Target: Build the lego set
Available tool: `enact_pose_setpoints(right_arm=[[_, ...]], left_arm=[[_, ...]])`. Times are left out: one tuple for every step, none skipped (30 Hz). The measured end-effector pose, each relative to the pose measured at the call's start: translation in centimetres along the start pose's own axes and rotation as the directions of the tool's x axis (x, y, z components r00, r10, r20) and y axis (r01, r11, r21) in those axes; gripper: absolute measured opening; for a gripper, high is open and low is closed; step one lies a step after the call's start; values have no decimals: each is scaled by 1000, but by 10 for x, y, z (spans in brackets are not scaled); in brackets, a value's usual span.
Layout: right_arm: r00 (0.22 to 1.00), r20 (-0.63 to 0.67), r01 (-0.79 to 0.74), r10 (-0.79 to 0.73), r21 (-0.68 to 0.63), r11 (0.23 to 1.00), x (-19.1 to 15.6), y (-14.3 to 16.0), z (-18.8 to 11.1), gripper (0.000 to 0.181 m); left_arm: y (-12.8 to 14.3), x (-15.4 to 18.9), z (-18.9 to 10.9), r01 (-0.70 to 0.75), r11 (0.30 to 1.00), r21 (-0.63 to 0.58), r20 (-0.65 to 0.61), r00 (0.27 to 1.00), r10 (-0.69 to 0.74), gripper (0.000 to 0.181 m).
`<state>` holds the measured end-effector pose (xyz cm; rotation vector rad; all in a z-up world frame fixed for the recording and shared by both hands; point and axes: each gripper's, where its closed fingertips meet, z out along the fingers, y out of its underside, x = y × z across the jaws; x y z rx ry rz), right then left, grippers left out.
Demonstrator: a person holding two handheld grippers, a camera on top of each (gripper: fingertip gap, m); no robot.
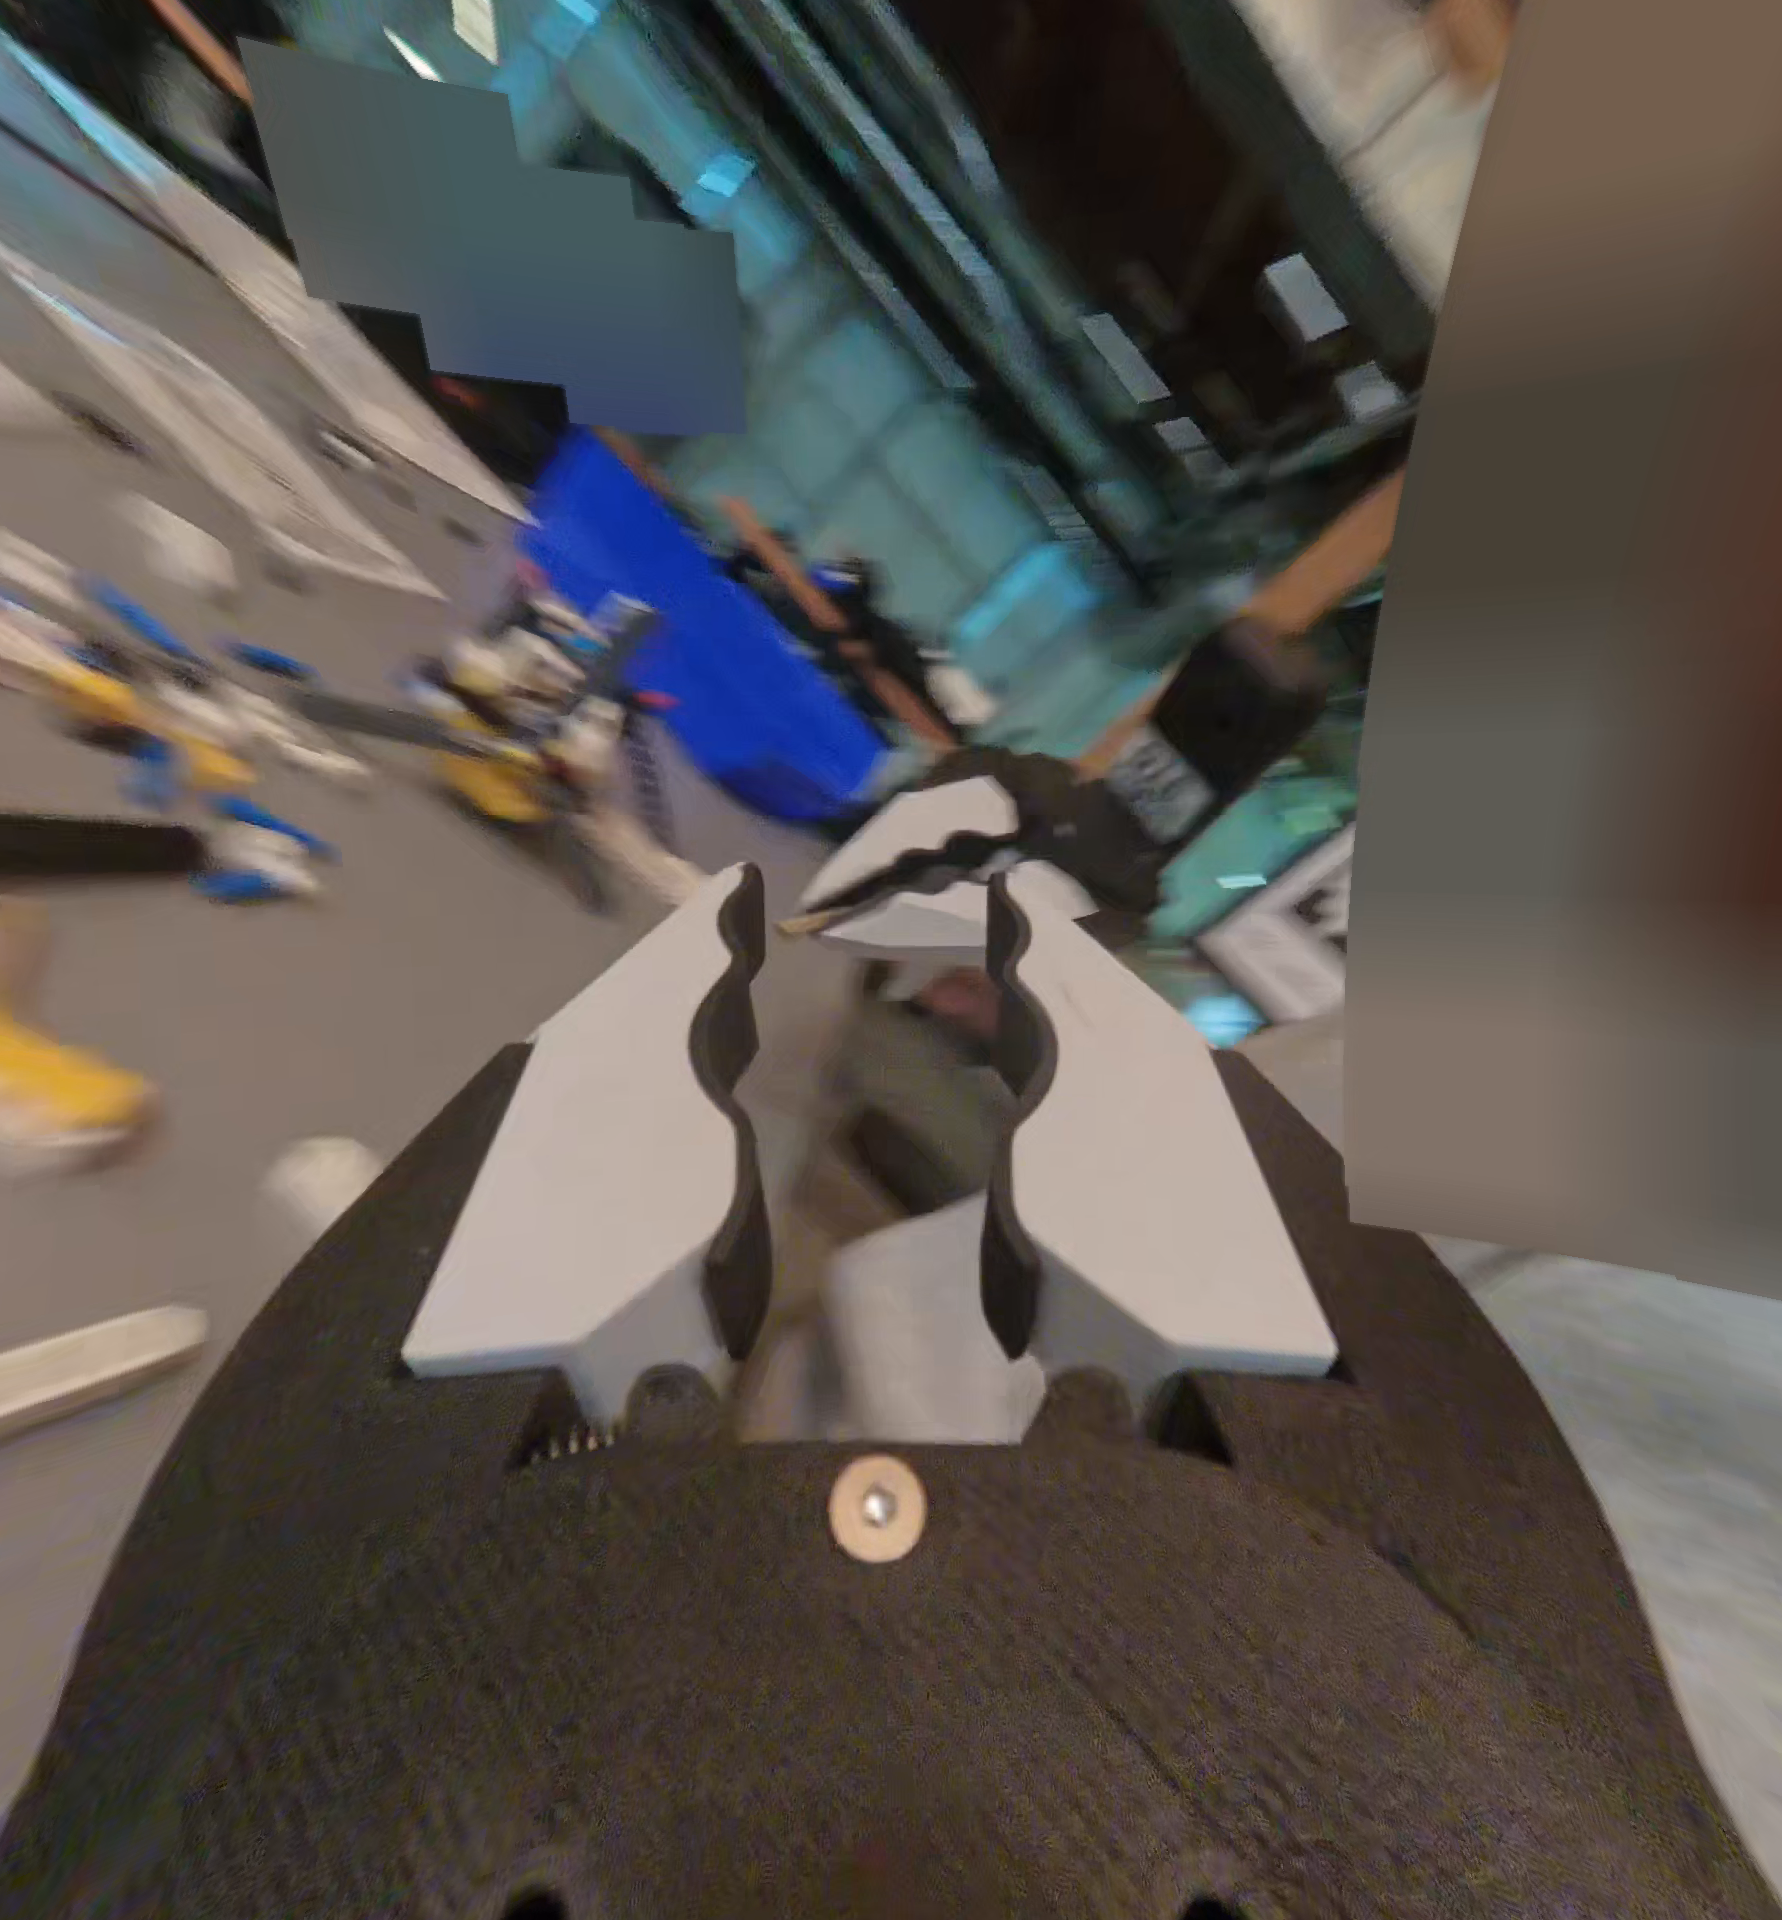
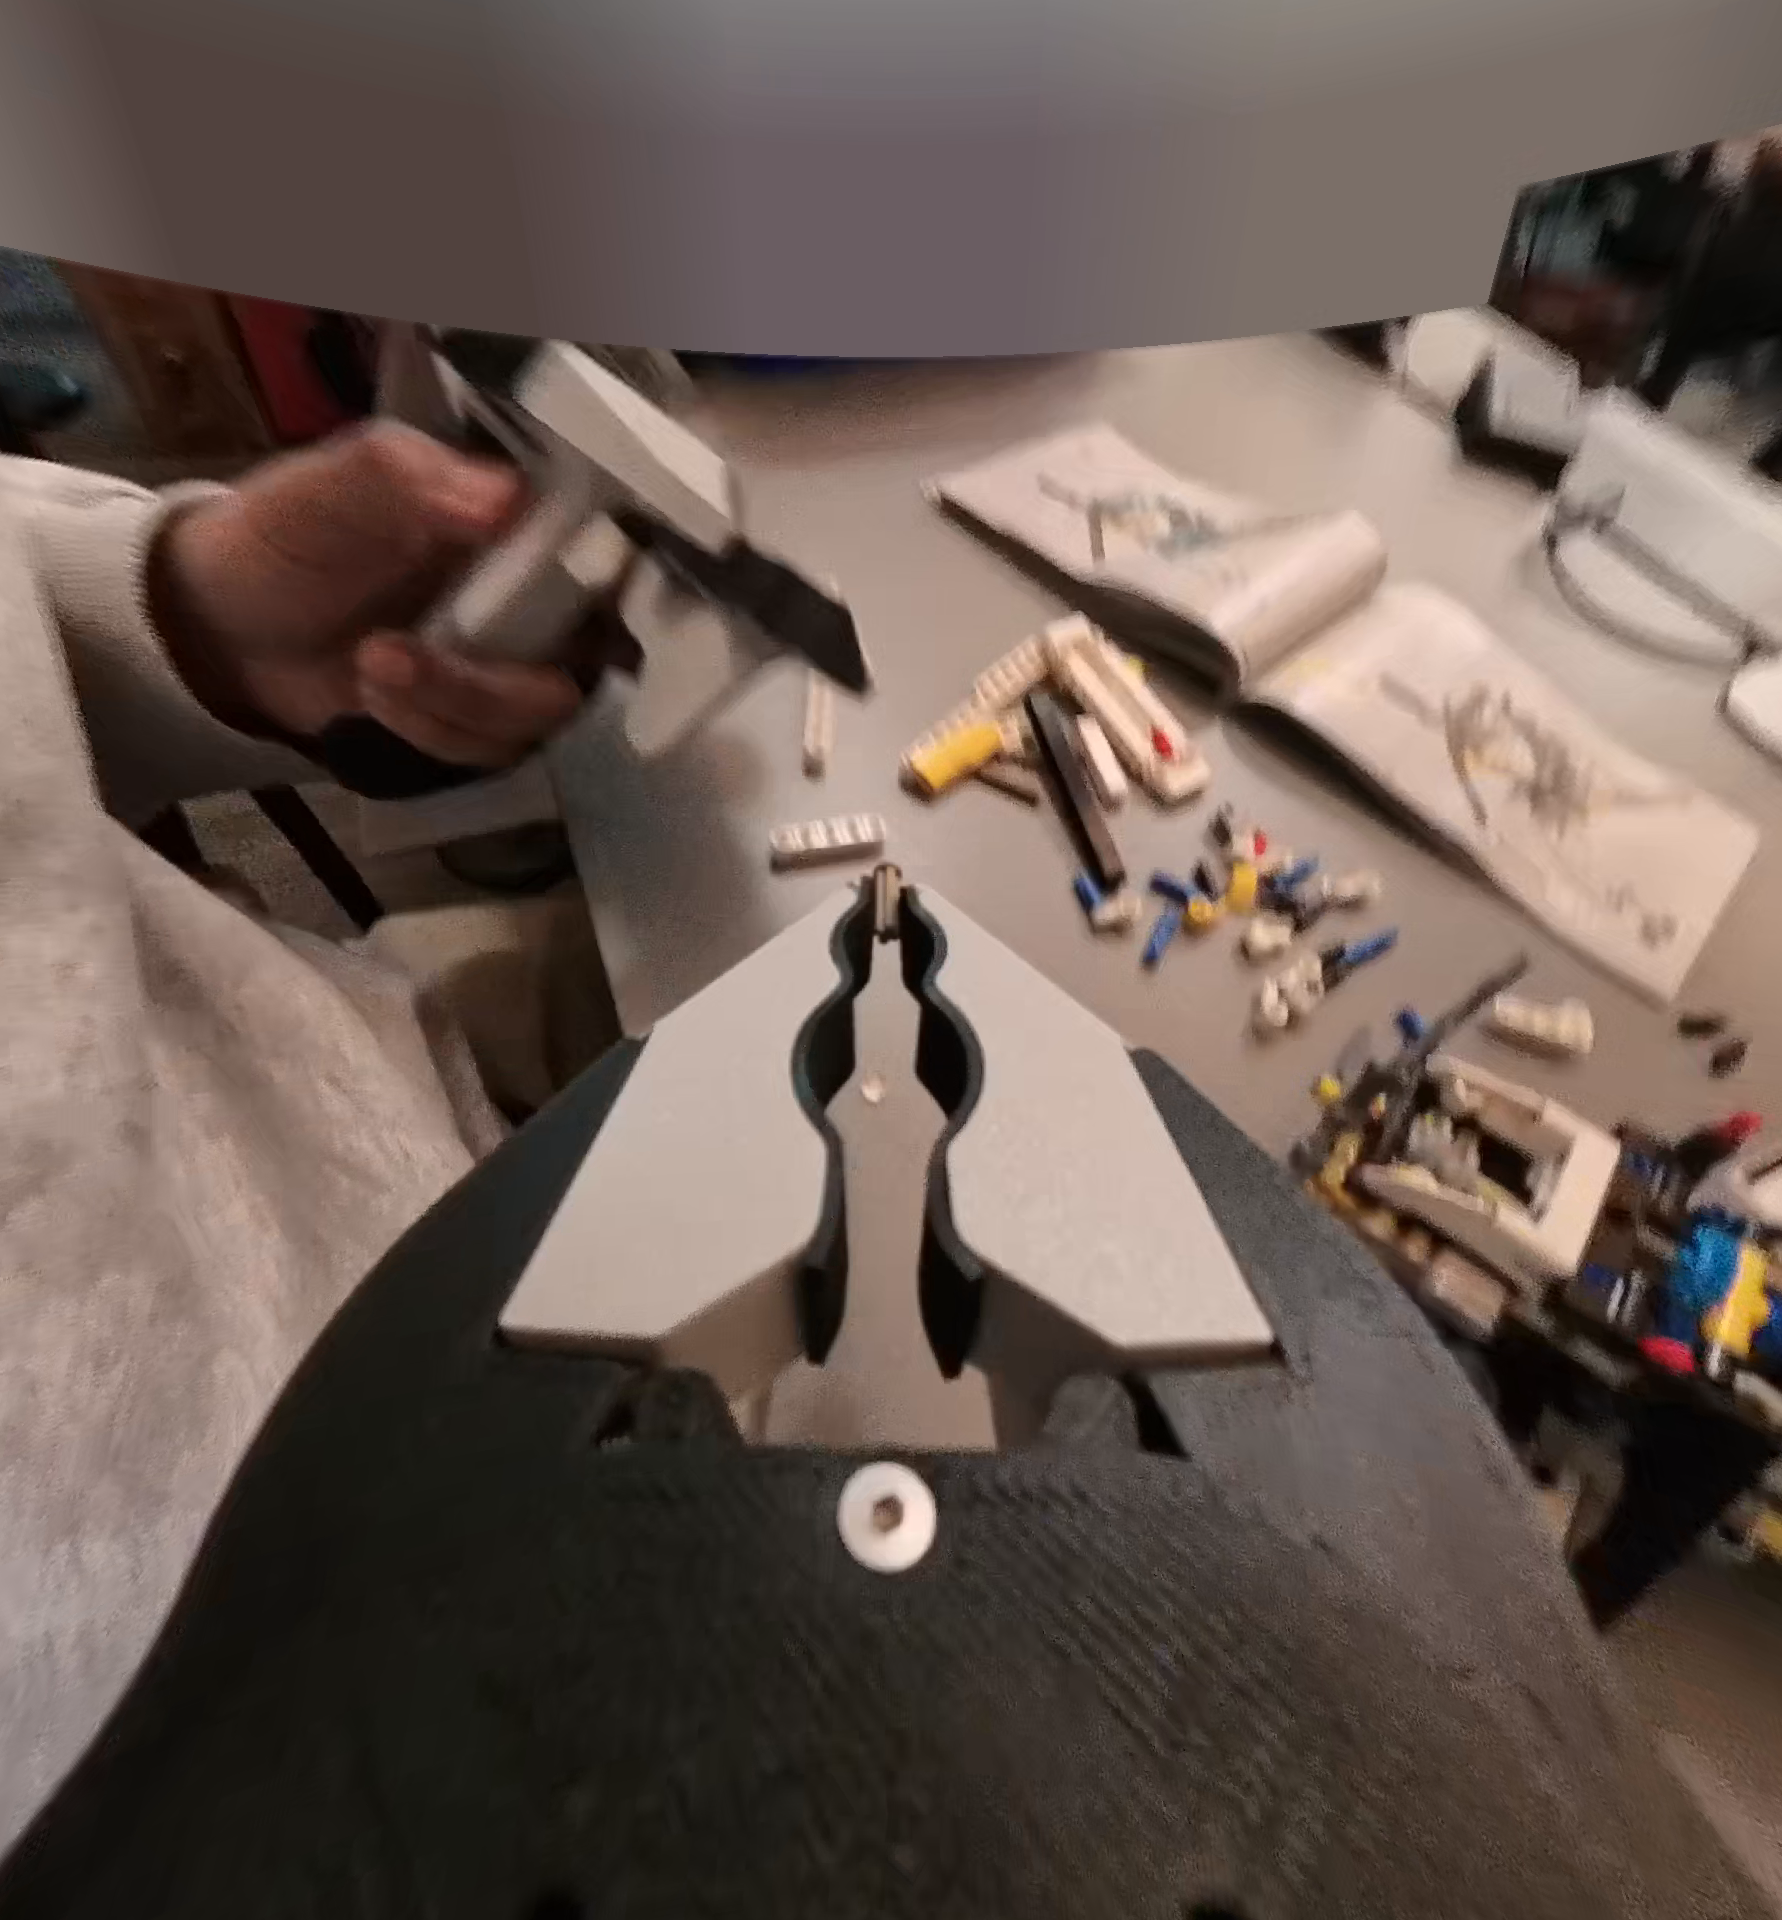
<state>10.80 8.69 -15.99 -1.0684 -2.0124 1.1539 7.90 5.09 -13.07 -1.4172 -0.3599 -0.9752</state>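
My right gripper is shut on a small tan lego pin, held at its fingertips above the grey table. My left gripper is open and empty, raised off the table in a hand. In the left wrist view the right gripper shows just ahead of my left fingertips, with the pin's end sticking out. The left gripper also shows in the right wrist view. A partly built lego model stands at the right. Both views are motion-blurred.
An open instruction booklet lies at the back. Near it are a bundle of white beams with a yellow part, several small blue, yellow and white pieces and a white beam. A light sleeve fills the left. Tip to tip, the grippers are about 6 centimeters apart.
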Motion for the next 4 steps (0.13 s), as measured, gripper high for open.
enact_pose_setpoints(right_arm=[[999, -12, -38, 38, -78, 996, 6, 9, 4, 3], [998, -23, -64, 61, -146, 987, 11, 17, 7, 3], [997, -21, -82, 79, -212, 974, 12, 24, 10, 3], [995, -13, -95, 95, -279, 956, 11, 31, 13, 3]], left_arm=[[-6, -9, -9, -115, 993, 8, 109, 988, 113, 42], [-13, -16, -20, -203, 979, 22, 196, 961, 195, 43], [-20, -18, -31, -256, 965, 50, 244, 941, 237, 43], [-27, -16, -41, -279, 956, 93, 254, 935, 248, 43]])
